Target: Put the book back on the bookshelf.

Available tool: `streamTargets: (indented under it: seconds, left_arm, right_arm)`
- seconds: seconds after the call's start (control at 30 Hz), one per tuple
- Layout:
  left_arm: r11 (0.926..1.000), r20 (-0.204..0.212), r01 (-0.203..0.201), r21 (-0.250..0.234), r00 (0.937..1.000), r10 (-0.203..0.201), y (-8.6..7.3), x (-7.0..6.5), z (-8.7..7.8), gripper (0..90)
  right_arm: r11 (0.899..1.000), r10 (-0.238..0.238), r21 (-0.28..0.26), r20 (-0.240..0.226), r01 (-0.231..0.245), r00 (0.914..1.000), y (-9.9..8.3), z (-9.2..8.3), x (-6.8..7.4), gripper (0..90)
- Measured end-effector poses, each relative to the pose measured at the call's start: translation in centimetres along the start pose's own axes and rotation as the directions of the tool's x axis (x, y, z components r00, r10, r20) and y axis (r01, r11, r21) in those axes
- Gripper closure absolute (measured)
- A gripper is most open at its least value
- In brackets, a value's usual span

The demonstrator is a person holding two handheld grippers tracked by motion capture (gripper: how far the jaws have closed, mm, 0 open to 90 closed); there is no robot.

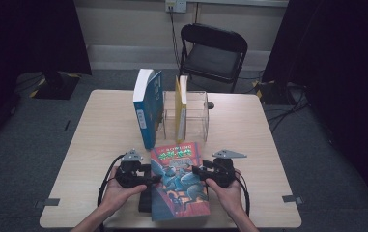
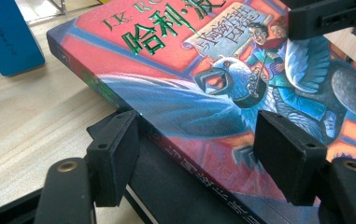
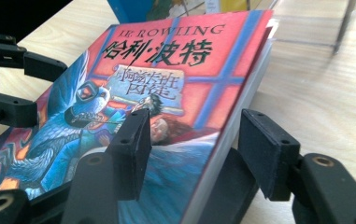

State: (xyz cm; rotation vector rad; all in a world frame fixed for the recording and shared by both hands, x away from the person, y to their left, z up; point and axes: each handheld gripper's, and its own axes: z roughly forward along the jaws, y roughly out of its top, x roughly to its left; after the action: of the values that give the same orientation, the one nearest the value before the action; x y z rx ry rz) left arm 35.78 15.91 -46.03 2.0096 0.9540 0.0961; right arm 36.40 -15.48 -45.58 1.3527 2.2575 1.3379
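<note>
at the desk's (image 1: 99,145) near edge, my left tongs (image 1: 153,180) and right tongs (image 1: 196,170) straddle the red book's (image 1: 179,181) edges, seemingly open, not pressing.

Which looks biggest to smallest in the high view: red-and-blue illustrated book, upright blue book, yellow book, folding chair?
1. folding chair, though it stands farthest away, so truly larger still.
2. red-and-blue illustrated book, lying nearest the camera, which inflates it.
3. upright blue book.
4. yellow book, partly hidden by the clear stand.
</note>
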Motion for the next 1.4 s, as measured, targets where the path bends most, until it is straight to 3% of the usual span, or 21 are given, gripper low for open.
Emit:
streamTargets:
  seconds: [0.17,0.27,0.43,0.57,0.63,0.73,0.77,0.8,0.83,1.03,1.17,1.27,1.3,1.4]
  left_arm:
    - [1.0,-0.001,0.0,-0.001,1.0,0.0,0.0,0.0,0.0,31.5]
    - [1.0,-0.001,0.0,-0.001,1.0,0.0,0.0,0.0,0.0,31.5]
    - [1.0,-0.002,0.001,-0.001,1.0,-0.001,0.0,0.0,0.0,31.5]
    - [1.0,-0.005,0.001,-0.001,1.0,-0.001,0.0,-0.1,0.0,31.5]
    - [1.0,-0.006,0.001,-0.001,1.0,-0.001,0.0,-0.1,0.0,31.5]
    - [1.0,-0.006,0.0,-0.001,1.0,0.0,0.0,-0.1,0.0,31.4]
    - [1.0,-0.003,0.003,-0.001,1.0,-0.003,0.0,-0.1,0.0,31.3]
    - [1.0,-0.003,0.003,-0.001,1.0,-0.003,0.0,-0.1,0.0,31.3]
    - [1.0,-0.002,0.003,0.0,1.0,-0.003,0.0,0.0,0.0,31.3]
    - [1.0,-0.005,0.007,-0.003,1.0,-0.007,0.0,0.0,0.1,30.9]
    - [1.0,-0.017,0.006,-0.007,0.9998,-0.006,0.3,0.2,0.3,29.3]
    - [0.9999,-0.013,0.004,-0.009,0.9999,-0.004,0.2,0.2,0.3,29.3]
    - [1.0,-0.007,0.002,-0.009,1.0,-0.002,0.2,0.3,0.3,29.3]
    - [0.9999,-0.005,0.002,-0.012,1.0,-0.002,0.2,0.3,0.3,29.3]
  right_arm:
    - [0.998,0.055,0.01,-0.01,-0.055,0.9985,-0.1,0.4,0.0,48.8]
    - [0.999,0.052,-0.013,0.005,-0.052,0.9986,-0.1,-0.1,0.1,55.0]
    - [0.997,0.07,-0.037,-0.066,-0.073,0.9953,0.2,-1.1,0.0,62.9]
    - [0.998,0.056,0.006,-0.101,-0.056,0.9933,-0.1,-0.6,1.0,62.9]
    - [0.999,0.034,0.014,-0.071,-0.033,0.9969,-0.3,-0.3,1.4,60.4]
    - [0.998,0.057,0.017,-0.096,-0.056,0.9937,-0.2,-0.3,1.1,59.1]
    - [0.998,0.064,0.016,-0.136,-0.063,0.9886,-0.2,0.0,0.8,57.7]
    - [0.998,0.064,0.016,-0.136,-0.063,0.9886,-0.2,0.0,0.8,57.7]
    - [0.998,0.062,0.026,-0.173,-0.058,0.983,0.2,0.5,0.6,56.6]
    - [0.997,0.04,0.068,-0.257,-0.023,0.9655,1.5,2.3,0.6,57.1]
    - [0.993,0.057,0.113,-0.292,-0.024,0.9547,2.3,3.3,0.6,66.0]
    - [0.994,0.047,0.112,-0.3,-0.014,0.9528,2.3,3.7,0.8,70.7]
    - [0.993,0.046,0.121,-0.331,-0.006,0.9425,2.3,3.7,0.6,77.4]
    - [0.997,0.017,0.083,-0.349,0.013,0.9371,2.4,3.3,0.8,84.4]
